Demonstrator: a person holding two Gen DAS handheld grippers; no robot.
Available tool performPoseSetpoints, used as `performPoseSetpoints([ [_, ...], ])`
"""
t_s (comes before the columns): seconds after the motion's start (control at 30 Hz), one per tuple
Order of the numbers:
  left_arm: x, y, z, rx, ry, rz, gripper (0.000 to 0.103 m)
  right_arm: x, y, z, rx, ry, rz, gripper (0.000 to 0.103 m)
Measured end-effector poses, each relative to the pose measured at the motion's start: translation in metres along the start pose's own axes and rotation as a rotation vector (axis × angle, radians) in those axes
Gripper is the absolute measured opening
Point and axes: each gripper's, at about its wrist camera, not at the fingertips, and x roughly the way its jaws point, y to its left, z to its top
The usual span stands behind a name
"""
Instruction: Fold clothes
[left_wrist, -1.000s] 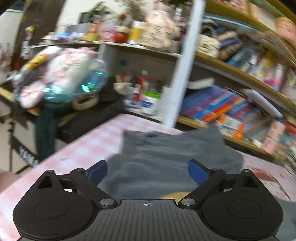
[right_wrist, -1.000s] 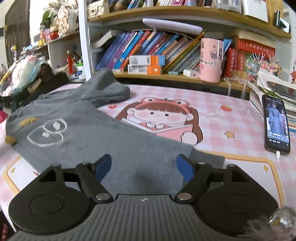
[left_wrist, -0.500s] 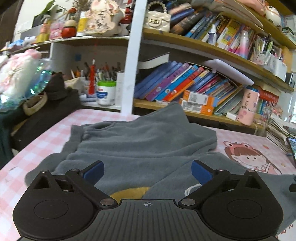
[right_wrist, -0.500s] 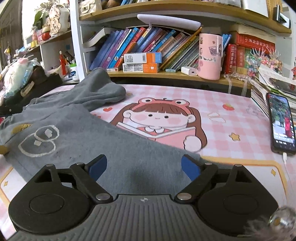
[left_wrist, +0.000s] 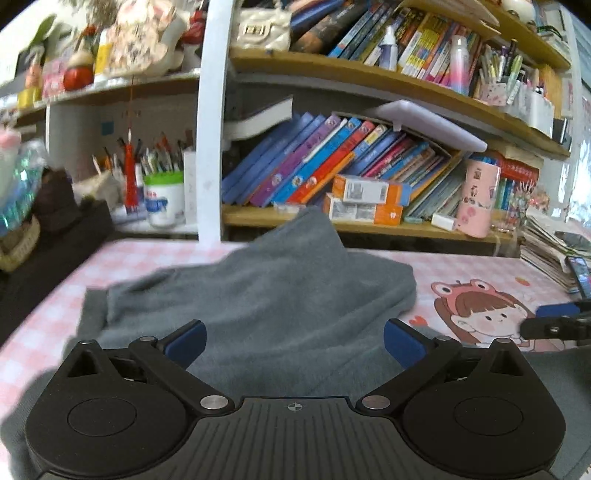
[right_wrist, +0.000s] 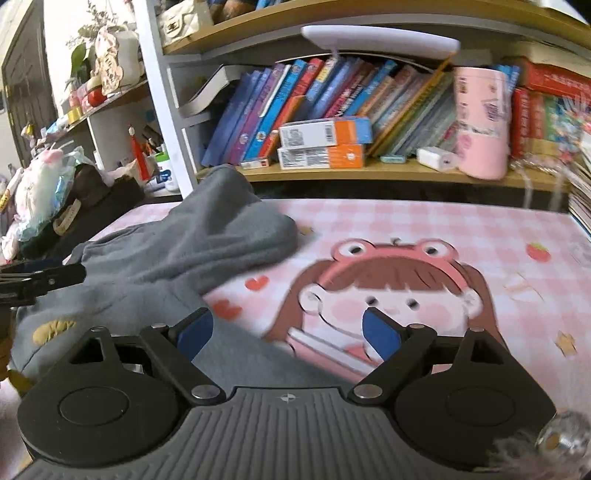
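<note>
A grey fleece garment (left_wrist: 280, 295) lies rumpled on the pink checked table mat (left_wrist: 480, 269), one part heaped up toward the shelf. My left gripper (left_wrist: 293, 343) hovers over the garment's near part, open, with only cloth below its blue pads. In the right wrist view the garment (right_wrist: 192, 243) fills the left side and shows a yellow patch (right_wrist: 51, 326). My right gripper (right_wrist: 288, 332) is open above the garment's right edge and the mat's cartoon girl (right_wrist: 384, 291). Each gripper's black fingers show at the edge of the other's view.
A bookshelf (left_wrist: 369, 229) full of books runs along the table's far edge, holding a pink cup (left_wrist: 478, 199) and orange boxes (left_wrist: 365, 201). A phone (left_wrist: 580, 273) and stacked magazines lie at the right. Pen pots (left_wrist: 162, 199) and a dark bag (right_wrist: 92, 206) sit at the left.
The left view has swung right, from the table's left end to face the shelf. The right gripper has moved forward and left over the mat, its jaws slightly wider. The phone left its view.
</note>
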Motion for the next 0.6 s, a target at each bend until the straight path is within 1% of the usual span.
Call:
performPoseSetpoints([
  [0.1,-0.015,0.001,0.014,0.028,-0.071,-0.030,0.103,0.014,0.007,0.015,-0.028,-0.005,0.009,0.090],
  [0.17,-0.017,0.004,0.020,0.020,-0.108,-0.040,0.103,0.024,0.009,0.024,-0.027,-0.012,0.015,0.090],
  [0.2,-0.015,0.006,0.021,0.013,-0.115,-0.042,0.103,0.029,0.009,0.028,-0.022,-0.014,0.020,0.090],
  [0.27,-0.005,0.008,0.017,-0.007,-0.084,-0.034,0.103,0.043,0.008,0.035,0.002,-0.008,0.030,0.090],
  [0.4,0.019,0.011,-0.002,-0.036,0.015,-0.015,0.103,0.070,0.009,0.043,0.020,0.032,0.037,0.090],
  [0.5,0.026,0.014,-0.010,-0.050,0.045,-0.019,0.103,0.090,0.013,0.049,0.003,0.050,0.036,0.089],
  [0.6,0.029,0.018,-0.016,-0.070,0.058,-0.030,0.103,0.109,0.013,0.055,0.026,0.063,0.047,0.087],
])
